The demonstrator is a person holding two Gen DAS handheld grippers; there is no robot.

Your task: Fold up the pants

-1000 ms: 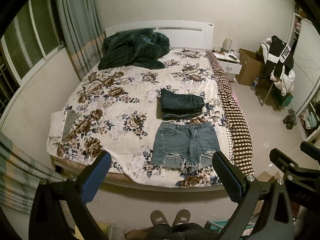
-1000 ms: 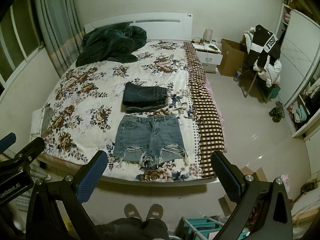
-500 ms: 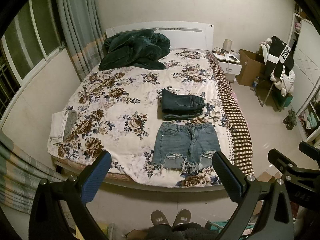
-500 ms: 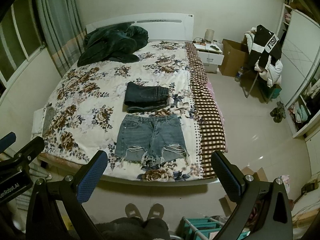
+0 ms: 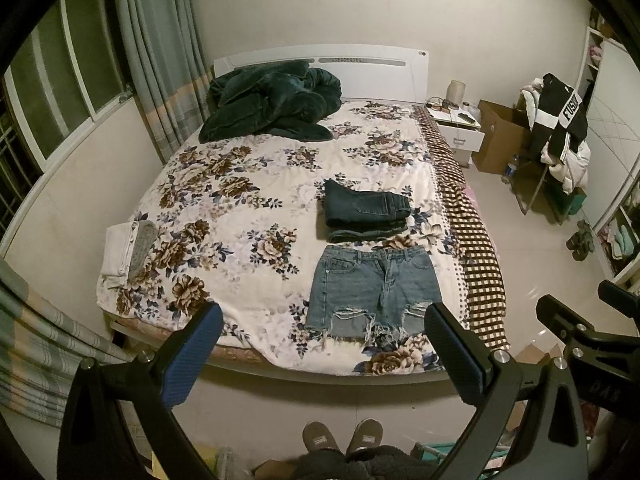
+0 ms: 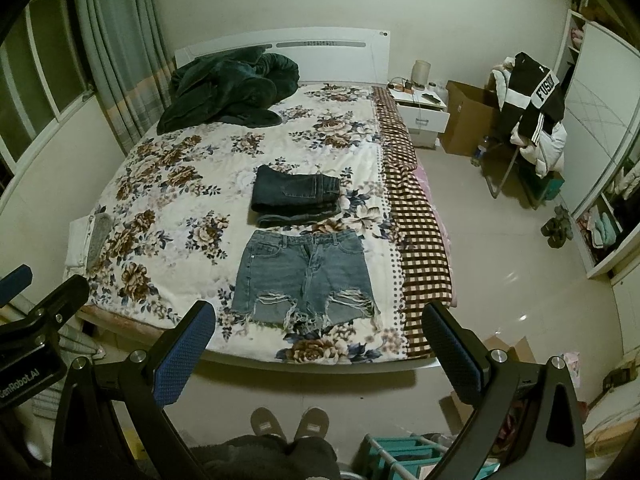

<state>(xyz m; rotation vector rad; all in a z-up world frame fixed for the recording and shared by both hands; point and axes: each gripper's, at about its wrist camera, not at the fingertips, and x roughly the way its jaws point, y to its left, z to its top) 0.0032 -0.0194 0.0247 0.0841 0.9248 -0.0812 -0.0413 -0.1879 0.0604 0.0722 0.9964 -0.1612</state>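
Observation:
Light blue denim shorts point(image 5: 374, 288) with frayed hems lie flat near the foot edge of the floral bed point(image 5: 240, 216); they also show in the right wrist view point(image 6: 306, 276). Dark folded jeans point(image 5: 366, 214) lie just beyond them, also in the right wrist view point(image 6: 298, 198). My left gripper point(image 5: 324, 344) is open and empty, held above the floor short of the bed. My right gripper point(image 6: 320, 340) is open and empty, likewise short of the bed's foot edge.
A dark green blanket point(image 5: 272, 108) is heaped at the headboard. Folded white and grey cloth point(image 5: 126, 248) lies at the bed's left edge. A nightstand point(image 5: 458, 128), cardboard box point(image 5: 498, 136) and clothes-laden chair point(image 5: 560, 136) stand to the right. My slippered feet point(image 5: 342, 436) are on the floor.
Both views have shifted slightly; the bed and shorts sit a little nearer and more to the right in frame. Both grippers stay open and empty.

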